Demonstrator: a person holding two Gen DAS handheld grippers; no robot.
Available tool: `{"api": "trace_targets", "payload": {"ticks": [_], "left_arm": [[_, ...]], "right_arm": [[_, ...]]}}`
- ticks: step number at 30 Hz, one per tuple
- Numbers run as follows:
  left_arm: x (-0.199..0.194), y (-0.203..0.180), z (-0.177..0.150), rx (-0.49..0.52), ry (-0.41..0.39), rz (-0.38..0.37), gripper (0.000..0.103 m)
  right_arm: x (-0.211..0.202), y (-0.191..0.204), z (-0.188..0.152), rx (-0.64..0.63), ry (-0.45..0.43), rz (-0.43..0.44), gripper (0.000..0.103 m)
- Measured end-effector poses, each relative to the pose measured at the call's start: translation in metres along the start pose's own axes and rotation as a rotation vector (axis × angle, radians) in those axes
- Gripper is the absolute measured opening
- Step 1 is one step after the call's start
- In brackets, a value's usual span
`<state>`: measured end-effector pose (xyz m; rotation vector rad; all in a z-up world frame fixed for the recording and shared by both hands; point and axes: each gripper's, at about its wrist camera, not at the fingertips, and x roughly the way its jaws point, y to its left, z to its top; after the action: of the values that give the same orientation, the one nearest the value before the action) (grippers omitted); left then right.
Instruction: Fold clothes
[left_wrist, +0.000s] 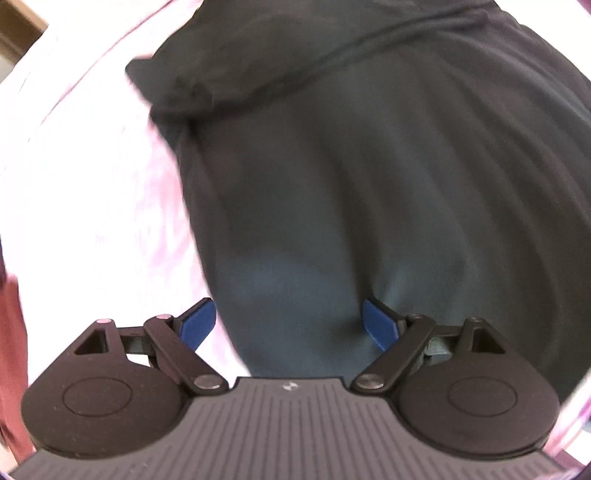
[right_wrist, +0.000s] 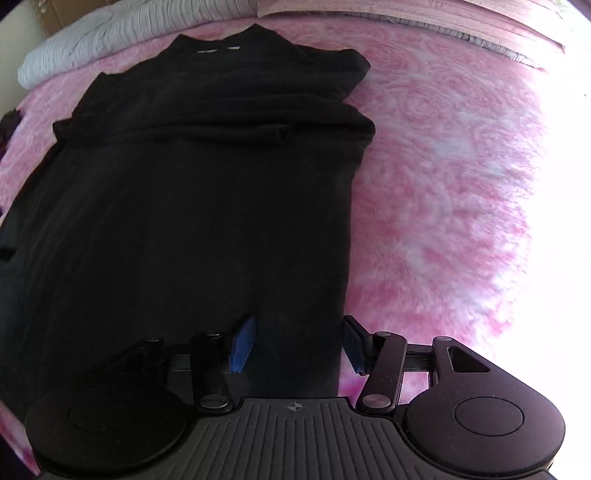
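Note:
A black T-shirt lies flat on a pink fuzzy blanket, collar at the far end, both sleeves folded in over the body. My right gripper is open, its blue pads straddling the shirt's near right edge close to the hem. In the left wrist view the same shirt fills the frame, its folded left sleeve at the upper left. My left gripper is open, its pads straddling the shirt's near left edge. Neither gripper holds anything.
A light grey ribbed pillow or cover lies beyond the collar. A pink pillow with a grey trim sits at the far right. The blanket extends left of the shirt. A reddish object shows at the left edge.

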<state>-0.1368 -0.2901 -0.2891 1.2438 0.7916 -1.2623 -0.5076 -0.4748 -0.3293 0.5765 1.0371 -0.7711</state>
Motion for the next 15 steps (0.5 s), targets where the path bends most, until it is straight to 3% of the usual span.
{"api": "trace_targets", "payload": {"ticks": [4,6,12,15], "left_arm": [[-0.018,-0.006,-0.043,0.022,-0.034,-0.039,0.085],[-0.029,-0.015,-0.063,0.096,-0.080,-0.070,0.085],[-0.057,-0.057,-0.124,0.487,-0.230,-0.112,0.085],[-0.055,-0.075,-0.147,0.643,-0.264,-0.033,0.085]], "right_arm": [[-0.021,0.022,-0.005,-0.051,-0.024,0.009,0.054],[-0.027,0.036,-0.011,-0.072,-0.031,0.016,0.054],[-0.040,0.099,-0.051,-0.299,-0.003,0.049,0.054],[-0.044,0.128,-0.073,-0.432,0.038,0.039,0.054]]}}
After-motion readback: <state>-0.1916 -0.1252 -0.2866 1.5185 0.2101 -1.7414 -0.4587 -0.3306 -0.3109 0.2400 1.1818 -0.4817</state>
